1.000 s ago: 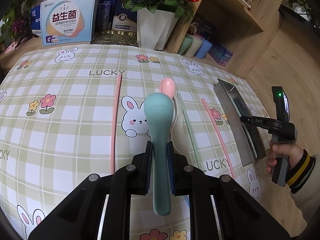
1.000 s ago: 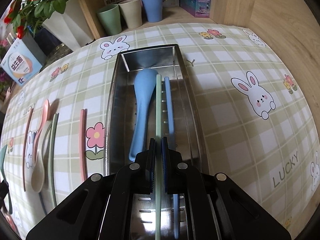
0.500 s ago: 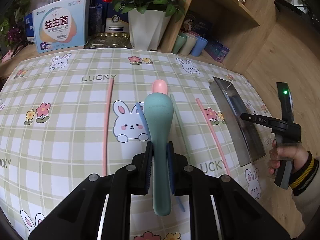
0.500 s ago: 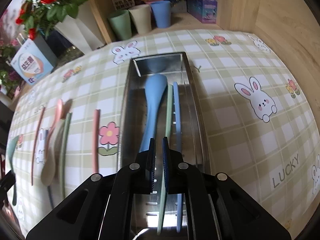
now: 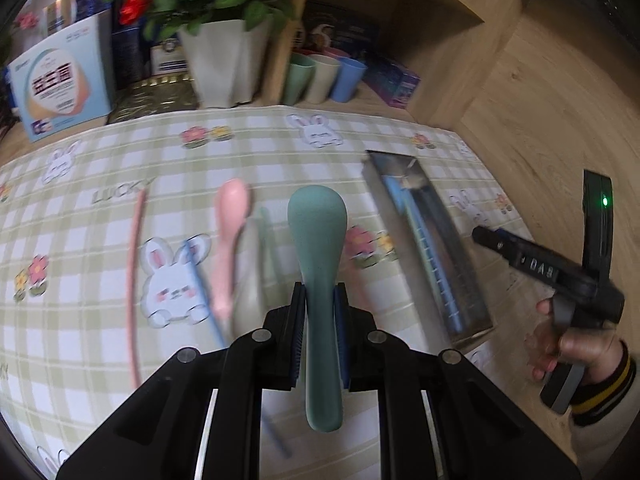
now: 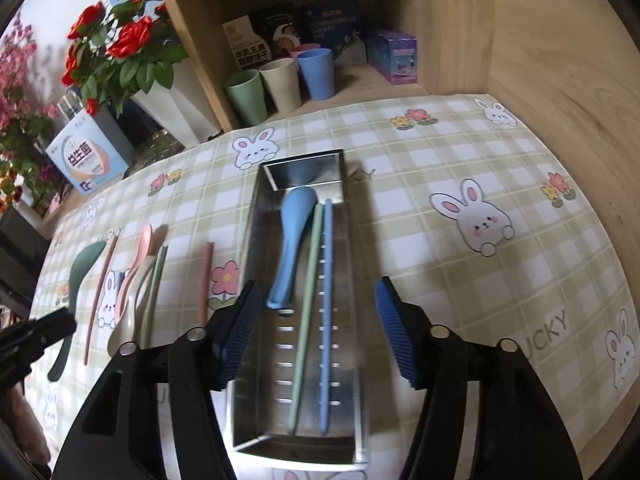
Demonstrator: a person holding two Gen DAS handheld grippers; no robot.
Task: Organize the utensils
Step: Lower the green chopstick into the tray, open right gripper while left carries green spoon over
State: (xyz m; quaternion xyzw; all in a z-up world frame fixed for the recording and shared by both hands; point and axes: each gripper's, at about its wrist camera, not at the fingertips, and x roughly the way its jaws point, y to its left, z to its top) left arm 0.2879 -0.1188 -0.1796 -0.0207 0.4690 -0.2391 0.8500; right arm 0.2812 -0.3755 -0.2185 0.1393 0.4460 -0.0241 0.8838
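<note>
My left gripper [image 5: 320, 304] is shut on the handle of a dark green spoon [image 5: 318, 240], held above the tablecloth, bowl pointing away; it also shows in the right wrist view [image 6: 82, 268]. My right gripper [image 6: 316, 328] is open and empty above the near half of the steel tray [image 6: 264, 184], also seen in the left wrist view [image 5: 472, 304]. The tray holds a blue spoon [image 6: 292, 240], a green chopstick [image 6: 308, 304] and a blue chopstick [image 6: 327, 304]. On the cloth lie a pink spoon [image 5: 230, 232], a beige spoon [image 6: 128, 316], pink chopsticks [image 5: 134, 280] and a green chopstick [image 6: 154, 292].
A white pot of red flowers [image 5: 224, 60], a blue box [image 5: 60, 84] and three cups [image 6: 276, 84] stand behind the table. A wooden shelf [image 6: 520, 40] rises at the back right. A blue chopstick [image 5: 204, 292] lies on the cloth under my left gripper.
My right gripper has opened, let go of the green chopstick in the tray, and drawn back and up. My left gripper has carried the green spoon rightward toward the tray.
</note>
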